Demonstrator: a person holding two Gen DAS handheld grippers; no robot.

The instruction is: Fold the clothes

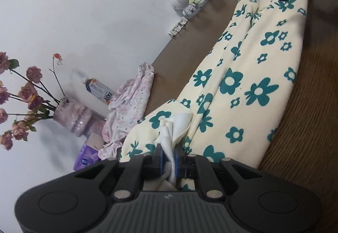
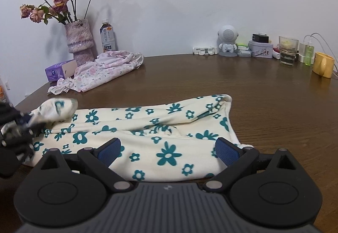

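Currently my left gripper (image 1: 168, 158) is clamped on a bunched end of the flowered garment (image 2: 160, 133), lifting that end off the wooden table (image 2: 264, 89). My right gripper (image 2: 168, 149) hangs above the garment's near edge with jaws spread, holding nothing. I judge the lengthwise fold done and the crosswise fold just begun. A pink garment (image 2: 101, 72) beside the vase (image 2: 79, 39) remains unfolded.

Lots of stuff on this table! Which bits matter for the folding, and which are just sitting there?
In the job: flowered trousers, pinched by the left gripper; open right gripper; pink garment, probably next.

Lying about: vase, bottle, tissues, speaker, glass, mug.
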